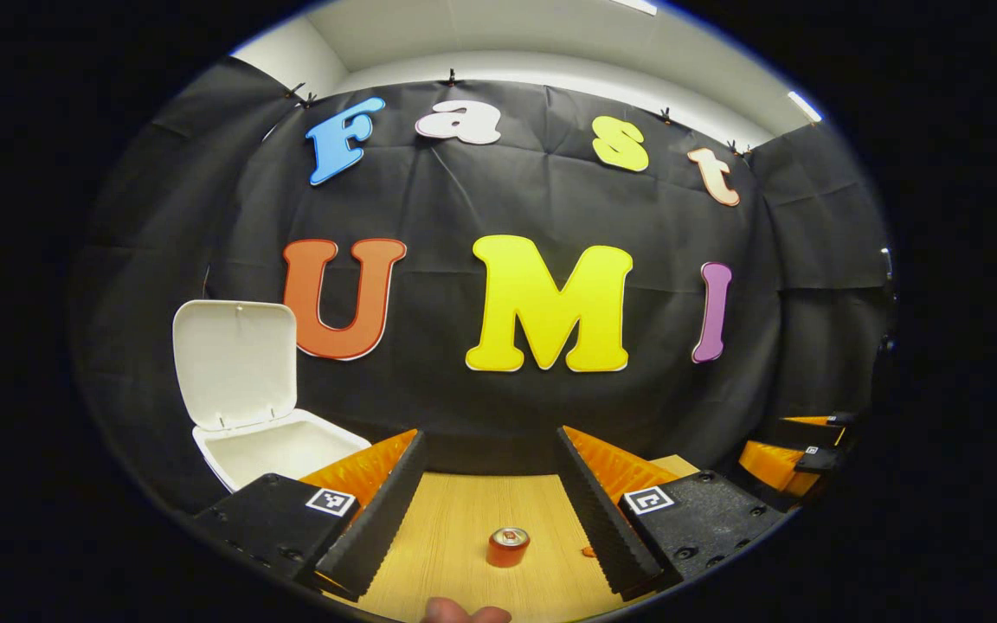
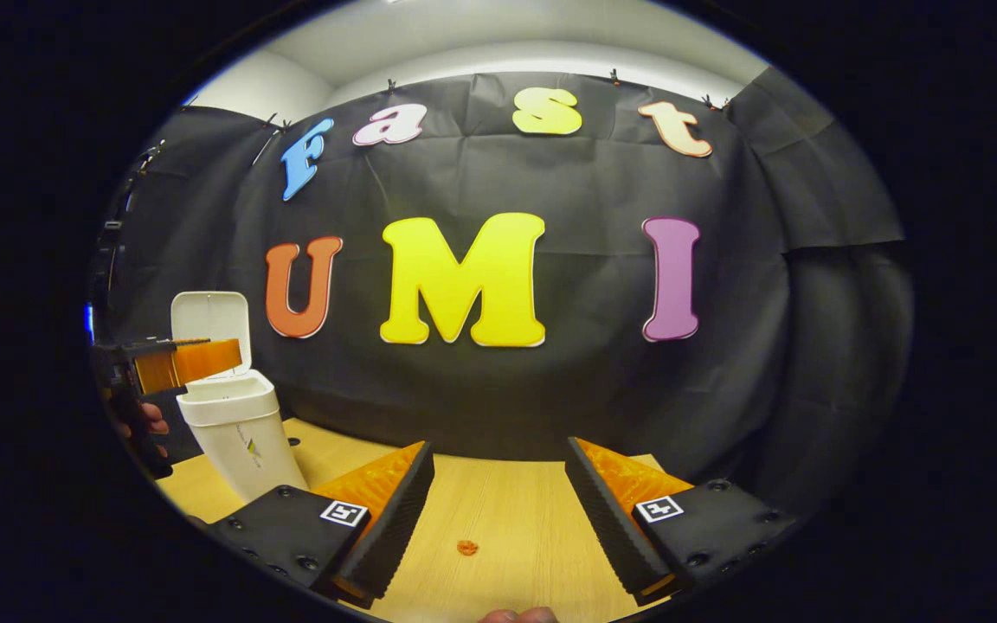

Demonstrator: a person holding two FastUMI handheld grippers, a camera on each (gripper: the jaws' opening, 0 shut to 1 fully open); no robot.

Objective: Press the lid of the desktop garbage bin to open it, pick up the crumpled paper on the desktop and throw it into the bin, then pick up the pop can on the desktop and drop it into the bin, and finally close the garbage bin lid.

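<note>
Bin (image 1: pixel 278 450) lid (image 1: pixel 234 363) up, can (image 1: pixel 508 547) upright on table (image 1: pixel 455 528) btwn spread, empty left gripper (image 1: pixel 490 502); right gripper (image 2: pixel 498 506) spread too

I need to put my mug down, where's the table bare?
Bare wood lies between the right claw fingers, broken by a small orange scrap. More shows beside the white bin, lid up. Tighter near the pop can between the left claw fingers.
</note>
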